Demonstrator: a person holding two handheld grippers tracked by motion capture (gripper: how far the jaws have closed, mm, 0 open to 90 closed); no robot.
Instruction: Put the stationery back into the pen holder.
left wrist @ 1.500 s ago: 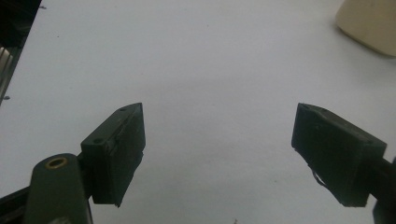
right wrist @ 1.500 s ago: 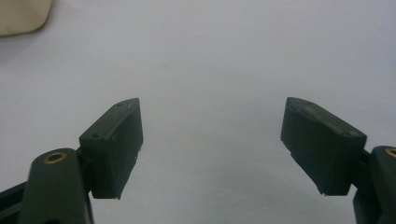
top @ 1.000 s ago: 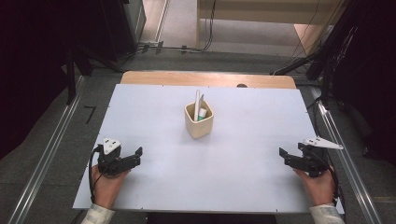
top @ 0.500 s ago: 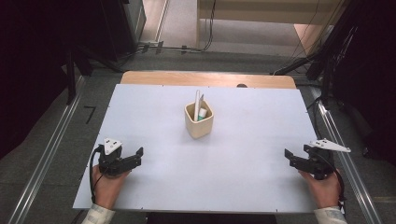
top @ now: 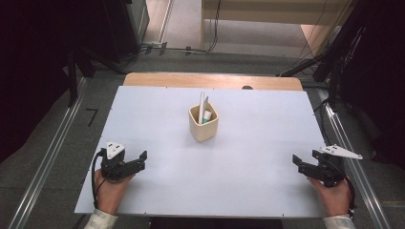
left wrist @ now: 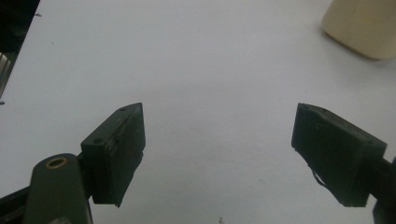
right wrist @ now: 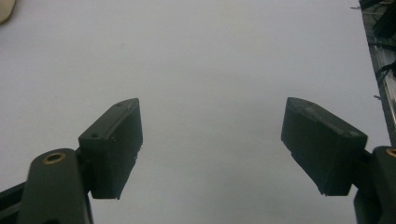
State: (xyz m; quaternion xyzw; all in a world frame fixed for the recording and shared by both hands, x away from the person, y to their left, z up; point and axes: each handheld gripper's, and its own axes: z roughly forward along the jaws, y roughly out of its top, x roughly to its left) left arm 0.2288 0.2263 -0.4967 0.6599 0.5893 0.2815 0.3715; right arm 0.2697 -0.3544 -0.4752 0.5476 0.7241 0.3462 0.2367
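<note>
Looks like nothing's really underway yet. The left gripper (top: 136,160) is sitting well off to the near-left of the beige cup (top: 204,123), jaws spread wide, gripping nothing. The cup's standing upright mid-table, holding a white tube (top: 201,106) and something green-tipped. The right gripper (top: 302,164), near-right of the cup, is gaping and empty too. Next I'm guessing a reach toward the cup.

Looked down and forward from above the near edge of the white table (top: 248,157), taking in the whole top and the floor beyond. Rode low and close over the tabletop (left wrist: 205,70) between two spread black jaws, catching the cream cup (left wrist: 362,25) at upper right. Faced likewise over the board (right wrist: 210,70), its cup corner (right wrist: 5,11) upper left.
</note>
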